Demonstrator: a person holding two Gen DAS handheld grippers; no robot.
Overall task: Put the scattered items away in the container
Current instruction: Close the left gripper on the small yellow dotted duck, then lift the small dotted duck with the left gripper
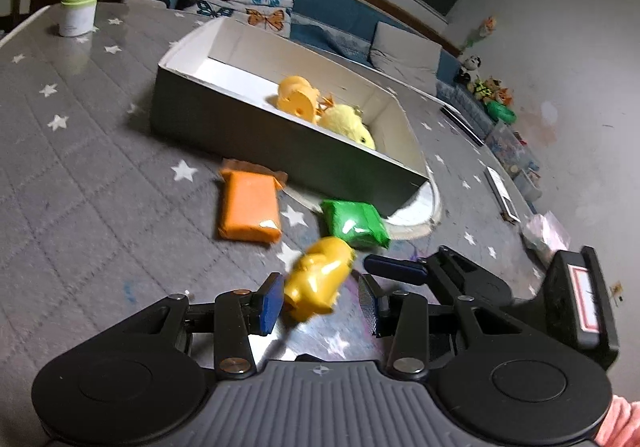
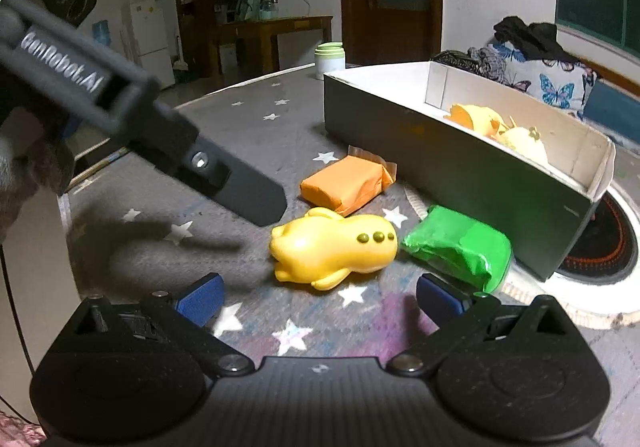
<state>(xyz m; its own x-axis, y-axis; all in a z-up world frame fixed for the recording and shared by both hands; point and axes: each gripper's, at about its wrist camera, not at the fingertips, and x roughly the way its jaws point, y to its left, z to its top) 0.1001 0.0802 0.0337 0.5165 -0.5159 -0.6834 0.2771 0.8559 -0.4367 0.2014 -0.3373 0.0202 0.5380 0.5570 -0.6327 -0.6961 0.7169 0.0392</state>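
- The left hand-held gripper is seen with its jaws spread; the yellow toy duck sits between the blue pads, close to the left pad, though contact cannot be told because of blur.
- The right hand-held gripper is held wide open above the star-patterned grey cloth on the desk, with nothing between its fingers.
- In the right wrist view, the yellow toy duck is shown lying on its side at 12 o'clock from the right gripper, on the cloth.
- A green wrapped packet is placed just beside the duck at its 3 o'clock, near the box wall.
- An orange wrapped packet is found at the duck's 12 o'clock, just beside it.
- The open cardboard box is set at 1 o'clock, behind both packets; inside it, an orange plastic toy and a yellow plush chick are seen touching.
- A white jar with a green lid is stood at the far desk edge, well apart from the rest.
- The left gripper's dark body is seen reaching in from 10 o'clock.
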